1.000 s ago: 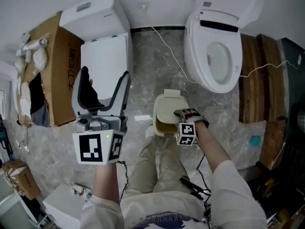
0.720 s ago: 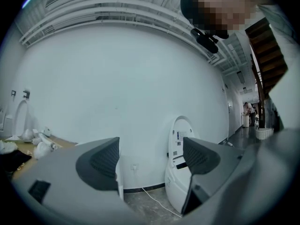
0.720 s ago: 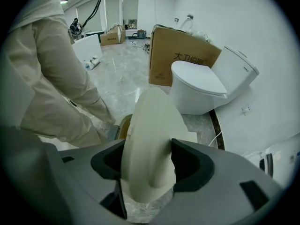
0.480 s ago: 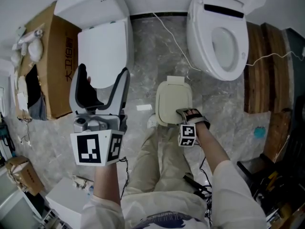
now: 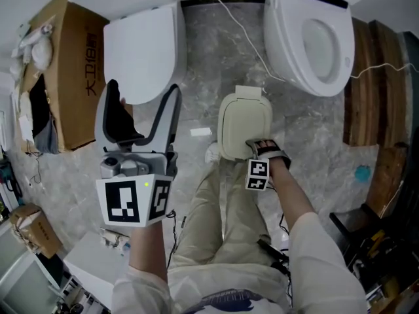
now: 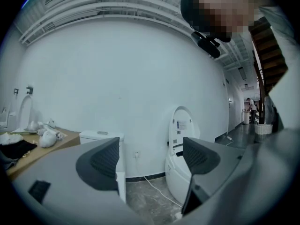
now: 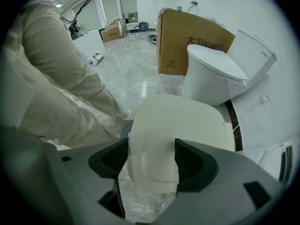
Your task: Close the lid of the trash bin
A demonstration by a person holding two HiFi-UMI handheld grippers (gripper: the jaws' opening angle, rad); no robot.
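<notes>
- Trash bin [image 5: 243,124] stands on the marble floor [image 5: 203,77] near the middle of the head view, just past the person's knees; its lid [image 7: 180,121] lies flat down over the body.
- Right gripper [image 7: 151,159] points steeply down at the bin's 6 o'clock edge; jaws apart; the lid's front lip sits between them; pads flank the lip closely on both sides, no clamping visible.
- Left gripper [image 6: 150,153] held roughly level, at 9 o'clock of the bin and well apart from it; jaws wide apart, nothing between them.
- Open toilet [image 5: 314,38] at 1 o'clock of the bin; closed toilet [image 5: 141,44] at 10 o'clock; cardboard box [image 5: 78,70] beyond it, toward 9 o'clock.
</notes>
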